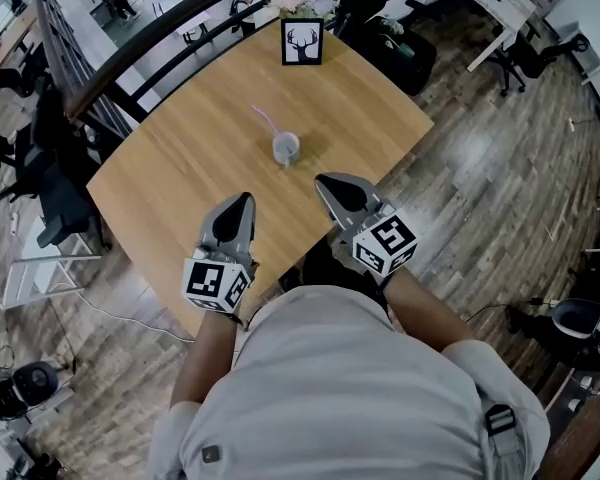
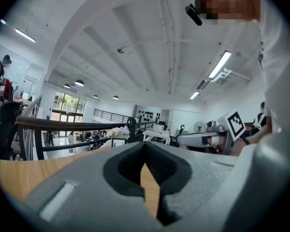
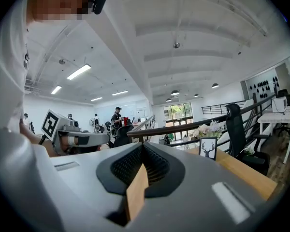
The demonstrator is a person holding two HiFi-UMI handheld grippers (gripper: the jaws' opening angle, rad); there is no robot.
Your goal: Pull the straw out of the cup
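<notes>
A small clear cup point(image 1: 286, 149) stands near the middle of the wooden table point(image 1: 180, 168), and a pink straw point(image 1: 264, 119) leans out of it to the upper left. My left gripper point(image 1: 244, 199) hovers over the table's near edge, below and left of the cup, shut and empty. My right gripper point(image 1: 324, 180) is level with it, just below and right of the cup, also shut and empty. In the left gripper view the jaws point(image 2: 145, 145) meet at the tips; in the right gripper view the jaws point(image 3: 143, 145) do too. Neither gripper view shows the cup.
A framed deer picture point(image 1: 302, 42) and a bunch of flowers point(image 1: 302, 3) stand at the table's far corner, against a dark railing point(image 1: 160, 33). Office chairs point(image 1: 55, 203) stand to the left of the table. The person's torso fills the lower head view.
</notes>
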